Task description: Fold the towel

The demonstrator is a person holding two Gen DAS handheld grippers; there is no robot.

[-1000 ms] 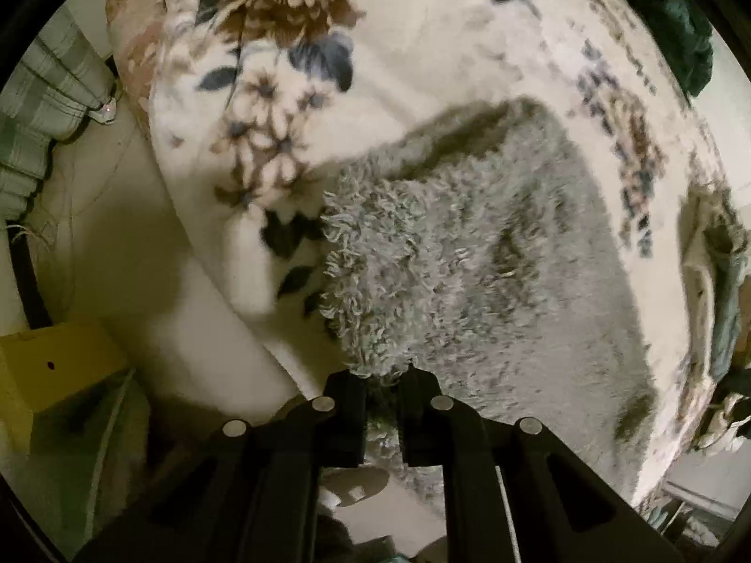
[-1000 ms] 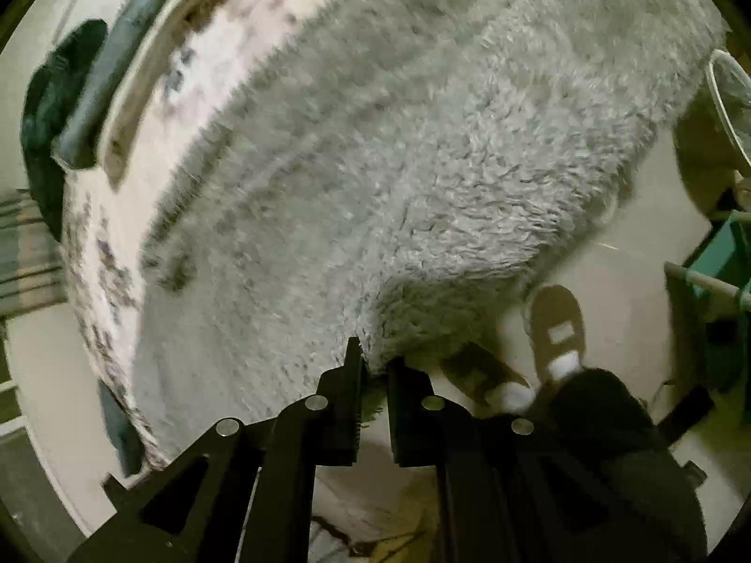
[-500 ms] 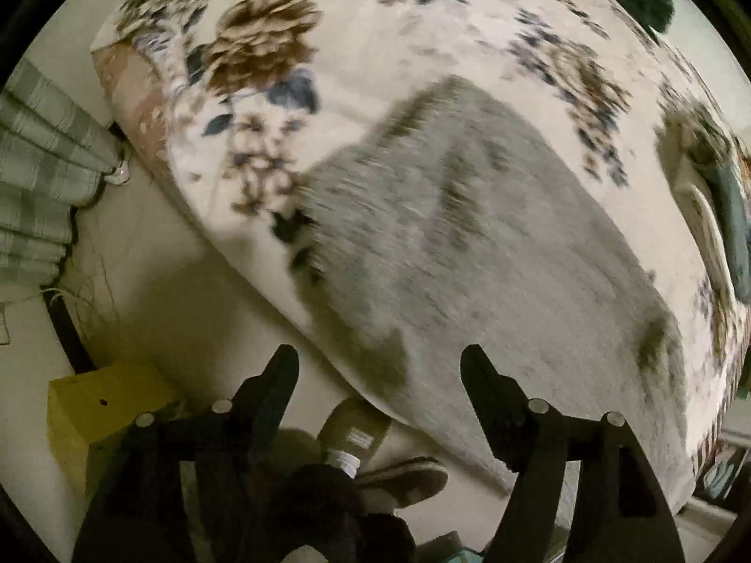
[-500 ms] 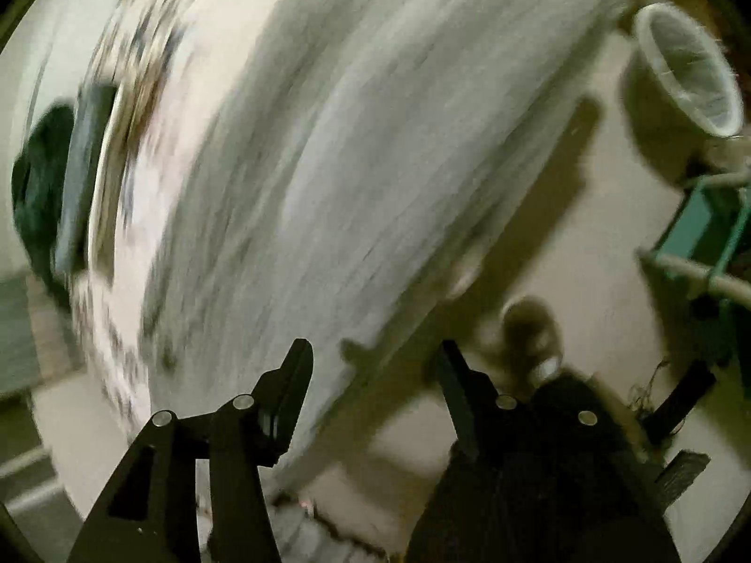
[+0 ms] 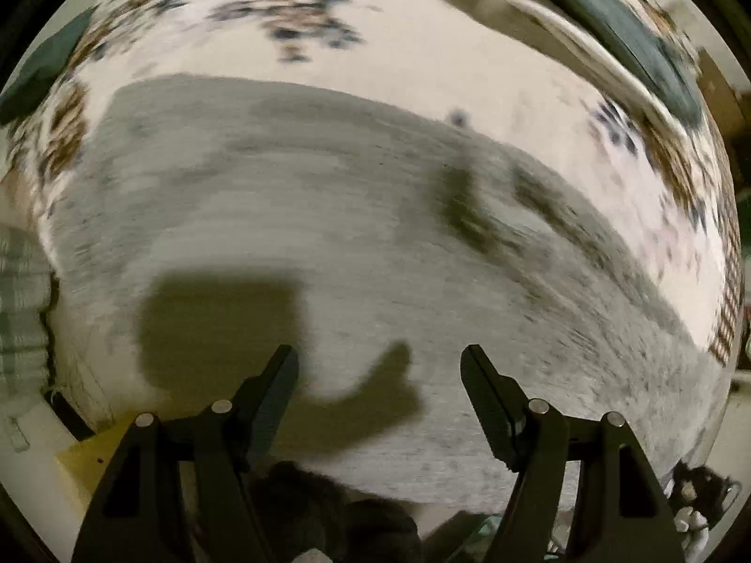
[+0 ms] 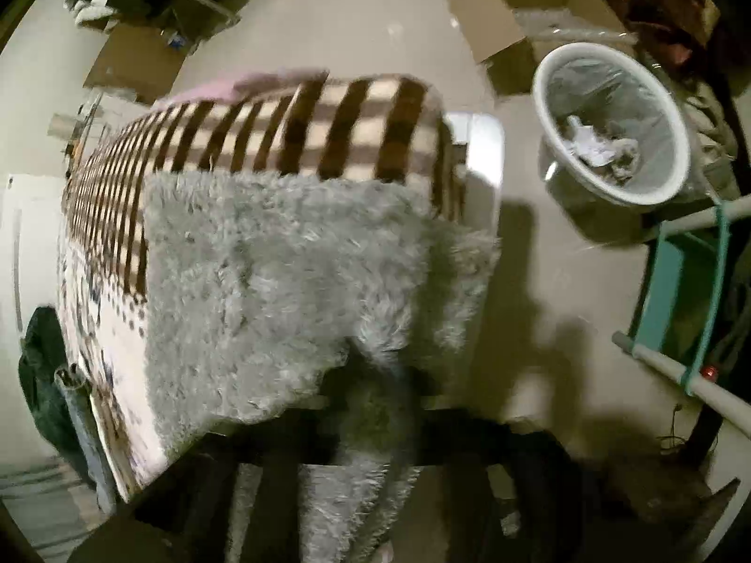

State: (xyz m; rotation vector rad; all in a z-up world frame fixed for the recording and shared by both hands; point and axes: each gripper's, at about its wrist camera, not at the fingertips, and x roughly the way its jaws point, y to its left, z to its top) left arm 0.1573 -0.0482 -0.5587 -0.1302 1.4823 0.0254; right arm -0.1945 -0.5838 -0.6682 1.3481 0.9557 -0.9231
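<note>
Since half a second earlier, both cameras had been swung round. The left view was carried from the bed's edge to a spot over the broad face of the grey towel (image 5: 291, 216), and the right view was turned toward the striped blanket (image 6: 328, 126) and the floor (image 6: 356, 23) beyond.

The towel was found spread on the bed (image 5: 375, 14), over its flowered cover. One side was draped past the bed's corner in the right view. Several dark creases were seen across it, though blur made their depth hard to judge.

The left gripper (image 5: 380, 370) was held low over the near part of the towel and aimed across it, its fingers (image 5: 281, 380) spread wide with nothing between them. Its shadow was cast on the pile just ahead. The right gripper (image 6: 375, 441) was lost in dark blur. A tuft of towel was seen running down through where its fingers should be, so it could not be told whether they were clamped on it or merely behind it.

Two risks were judged likely. If only a few loops of pile were caught (the towel is thick and shaggy), the edge could be dropped mid-fold. The overhanging side could also be dragged off the bed by a one-sided pull, toward the bin (image 6: 547, 112).
</note>
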